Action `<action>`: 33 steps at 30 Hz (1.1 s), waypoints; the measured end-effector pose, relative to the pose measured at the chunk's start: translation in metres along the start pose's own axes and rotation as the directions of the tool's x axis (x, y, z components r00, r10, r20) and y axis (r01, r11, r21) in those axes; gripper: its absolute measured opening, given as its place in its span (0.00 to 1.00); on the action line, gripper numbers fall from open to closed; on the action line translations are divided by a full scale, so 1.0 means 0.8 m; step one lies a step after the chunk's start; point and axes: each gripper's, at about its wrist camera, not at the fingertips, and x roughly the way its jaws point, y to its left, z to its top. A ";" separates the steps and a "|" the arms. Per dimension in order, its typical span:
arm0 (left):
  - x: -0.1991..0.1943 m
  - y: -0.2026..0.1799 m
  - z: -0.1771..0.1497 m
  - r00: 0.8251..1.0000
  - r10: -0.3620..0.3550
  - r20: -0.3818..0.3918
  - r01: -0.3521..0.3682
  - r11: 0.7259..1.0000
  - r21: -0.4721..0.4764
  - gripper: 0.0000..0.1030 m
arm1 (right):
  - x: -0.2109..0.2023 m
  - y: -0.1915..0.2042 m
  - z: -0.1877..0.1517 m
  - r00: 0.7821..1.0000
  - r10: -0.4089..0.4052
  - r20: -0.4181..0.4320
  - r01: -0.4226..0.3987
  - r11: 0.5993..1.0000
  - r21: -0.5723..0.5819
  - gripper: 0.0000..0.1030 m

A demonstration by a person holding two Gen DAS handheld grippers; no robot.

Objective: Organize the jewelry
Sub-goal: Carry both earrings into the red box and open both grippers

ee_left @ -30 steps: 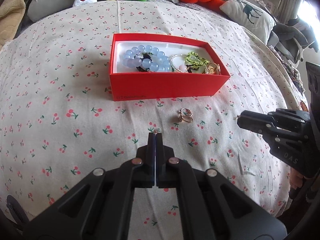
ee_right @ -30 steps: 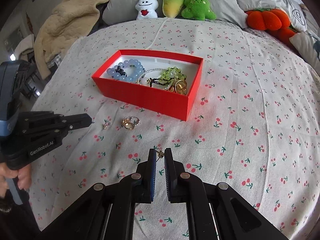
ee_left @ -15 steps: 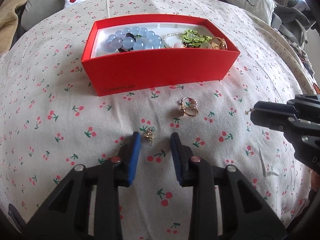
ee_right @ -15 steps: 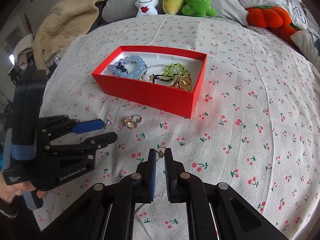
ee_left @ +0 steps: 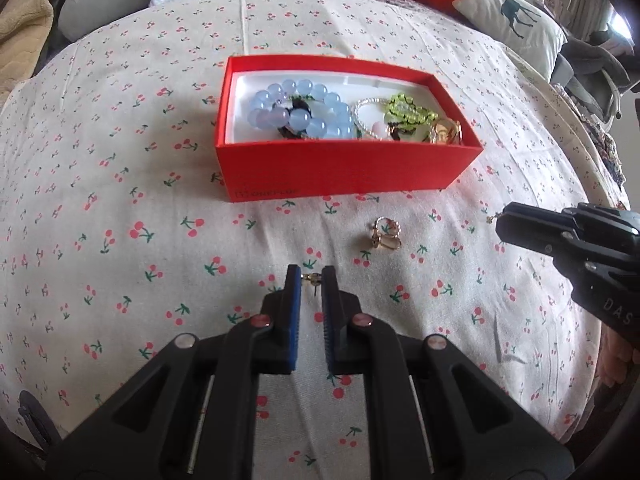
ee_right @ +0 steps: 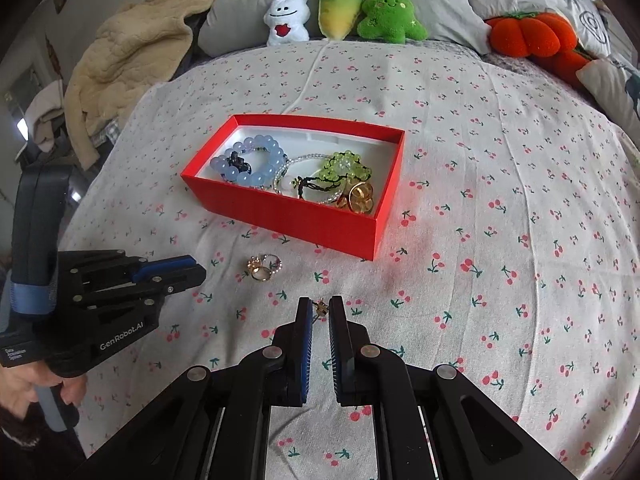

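The left claw, wide apart half a second ago, has narrowed onto an earring and seems to clamp it; delivery to the red box at 12 o'clock looks next. The right claw likewise pinches a stud. Readable: "GenRobot.AI", "DAS", faint "ONEPLUS" on box.

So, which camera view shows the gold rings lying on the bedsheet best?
The left wrist view: the gold rings lie near its centre, unobstructed, in front of the red box. The right wrist view shows them too, more from the side, off centre.
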 end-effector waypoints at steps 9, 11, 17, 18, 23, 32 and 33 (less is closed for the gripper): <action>-0.037 0.011 0.046 0.995 -0.032 0.094 0.036 0.998 -0.045 0.11 | -0.012 -0.007 0.046 0.998 0.027 0.064 -0.032 0.997 0.071 0.08; -0.034 0.015 0.056 0.994 -0.036 0.104 0.043 0.997 -0.068 0.11 | -0.009 -0.011 0.055 0.997 0.030 0.071 -0.037 0.995 0.088 0.08; -0.019 0.022 0.082 0.989 -0.068 0.132 0.085 0.988 -0.129 0.11 | 0.012 -0.022 0.081 0.995 0.061 0.075 -0.071 0.988 0.138 0.08; -0.016 0.022 0.087 0.988 -0.074 0.136 0.093 0.987 -0.135 0.11 | 0.017 -0.023 0.085 0.995 0.065 0.073 -0.076 0.986 0.146 0.08; 0.002 0.019 0.103 0.986 -0.095 0.139 0.116 0.981 -0.155 0.11 | 0.041 -0.024 0.098 0.995 0.088 0.056 -0.097 0.979 0.177 0.08; 0.018 0.031 0.110 0.988 -0.090 0.129 0.117 0.969 -0.218 0.13 | 0.063 -0.026 0.109 0.994 0.101 0.041 -0.107 0.975 0.196 0.08; 0.016 0.033 0.110 0.988 -0.085 0.130 0.112 0.969 -0.219 0.14 | 0.065 -0.026 0.110 0.994 0.102 0.040 -0.108 0.974 0.200 0.08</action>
